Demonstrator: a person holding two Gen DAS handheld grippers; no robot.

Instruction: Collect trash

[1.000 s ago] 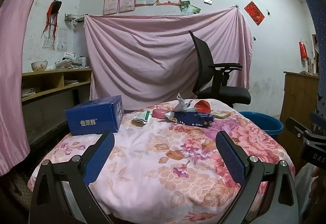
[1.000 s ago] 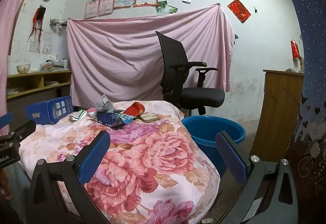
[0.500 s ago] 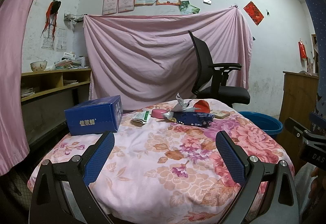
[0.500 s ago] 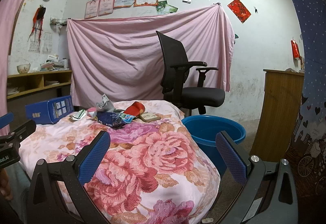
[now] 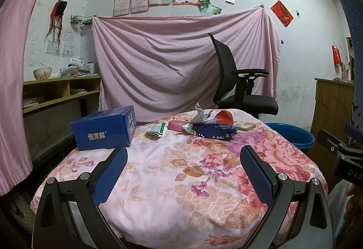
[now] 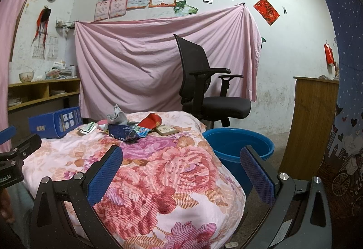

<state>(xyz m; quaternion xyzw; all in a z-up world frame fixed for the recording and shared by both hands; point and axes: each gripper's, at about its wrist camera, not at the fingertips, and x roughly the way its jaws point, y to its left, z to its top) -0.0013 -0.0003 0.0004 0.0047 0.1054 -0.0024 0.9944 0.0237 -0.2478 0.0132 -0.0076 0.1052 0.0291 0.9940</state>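
Trash lies at the far side of a round table under a floral cloth point(image 5: 181, 181): a dark blue wrapper point(image 5: 213, 132) point(image 6: 123, 133), a crumpled silver wrapper point(image 5: 202, 114) point(image 6: 116, 116), a green-white packet point(image 5: 157, 129) point(image 6: 87, 129), a pink piece point(image 5: 175, 124) and a red piece point(image 5: 224, 116) point(image 6: 150, 122). A blue basin point(image 6: 240, 149) point(image 5: 292, 135) stands on the floor right of the table. My left gripper point(image 5: 183, 165) is open and empty over the near cloth. My right gripper point(image 6: 181, 165) is open and empty at the table's right edge.
A blue carton point(image 5: 104, 127) point(image 6: 54, 125) sits at the table's left. A small tan box point(image 5: 246, 126) point(image 6: 166, 130) lies by the trash. A black office chair point(image 6: 204, 85) stands behind, a wooden cabinet point(image 6: 310, 122) at the right, shelves point(image 5: 52, 92) at the left.
Both views shift only very slightly. Both grippers stay open and the trash has not moved.
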